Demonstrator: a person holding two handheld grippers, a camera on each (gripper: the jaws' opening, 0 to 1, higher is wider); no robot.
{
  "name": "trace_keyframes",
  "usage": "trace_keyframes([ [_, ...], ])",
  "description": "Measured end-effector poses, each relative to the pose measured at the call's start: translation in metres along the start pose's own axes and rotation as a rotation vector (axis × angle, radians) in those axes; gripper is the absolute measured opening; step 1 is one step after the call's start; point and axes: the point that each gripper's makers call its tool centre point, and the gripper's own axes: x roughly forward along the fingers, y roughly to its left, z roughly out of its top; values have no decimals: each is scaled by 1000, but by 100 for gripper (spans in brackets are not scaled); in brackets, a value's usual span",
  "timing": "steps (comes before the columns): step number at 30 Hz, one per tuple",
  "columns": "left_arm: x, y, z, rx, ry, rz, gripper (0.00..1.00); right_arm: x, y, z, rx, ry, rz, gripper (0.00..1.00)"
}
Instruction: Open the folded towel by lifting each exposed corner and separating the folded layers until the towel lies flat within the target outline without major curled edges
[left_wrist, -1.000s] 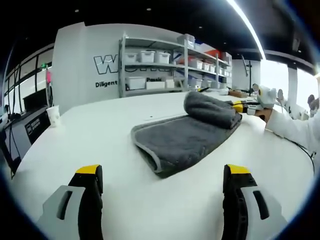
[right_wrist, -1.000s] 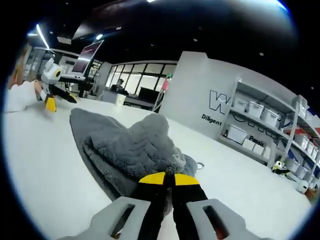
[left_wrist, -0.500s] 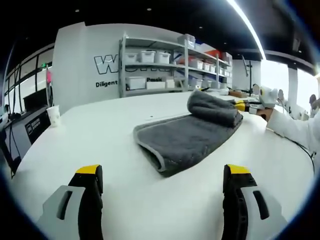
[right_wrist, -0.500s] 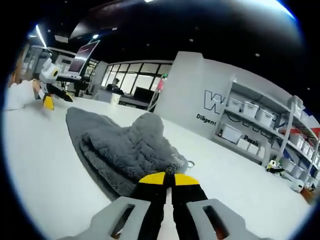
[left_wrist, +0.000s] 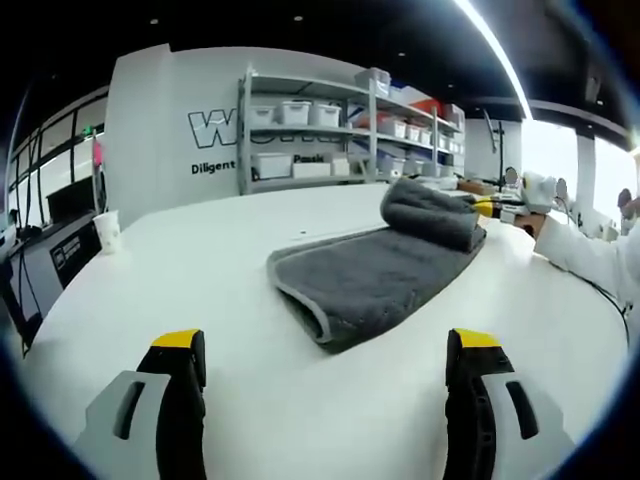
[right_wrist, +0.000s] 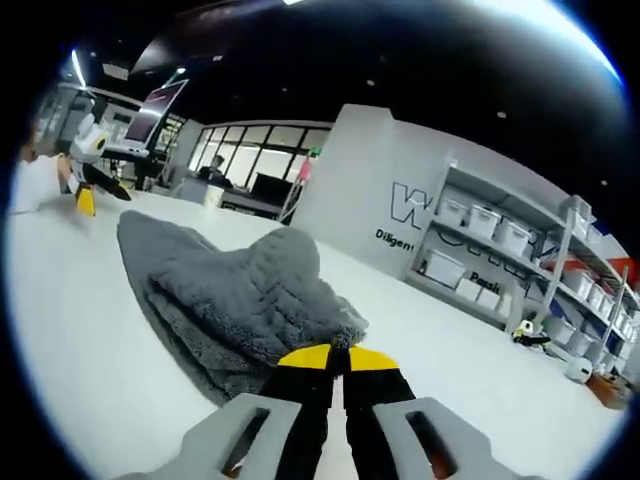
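Towel first: a soft grey folded towel (left_wrist: 375, 275) is lying on the big white table (left_wrist: 200, 260), and I am telling where everything is from that towel.

My left gripper (left_wrist: 325, 400) is hanging low over the table, on the near side of the towel and well apart from it. Its two black jaws with yellow tips are spread wide, with bare table between them. They are holding nothing.

My right gripper (right_wrist: 331, 357) is sitting right at the far edge of the towel (right_wrist: 230, 300). Its yellow-tipped jaws are pressed together, and they are pinching the towel's edge. The cloth just past the jaws is bunching up into a soft hump, while the rest of the towel is lying flat on the table (right_wrist: 60, 300). In the left gripper view, that same hump is showing as a rolled lump at the far end of the towel, with the right gripper (left_wrist: 492, 211) just beside it.

Behind the towel, a white paper cup (left_wrist: 107, 230) is standing near the table's edge, well apart from the towel. Farther back, grey metal shelves with white plastic bins (left_wrist: 330, 135) are standing against a white wall.
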Motion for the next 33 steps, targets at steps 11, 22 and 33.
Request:
trace_keyframes([
  [11, 0, 4, 0, -1, -1, 3, 98, -11, -26, -11, 8, 17, -58, 0],
  [22, 2, 6, -1, -2, 2, 5, 98, -26, -54, -26, 26, 42, -121, 0],
  [33, 2, 6, -2, -3, 5, 6, 98, -39, -77, -39, 42, 63, -172, 0],
])
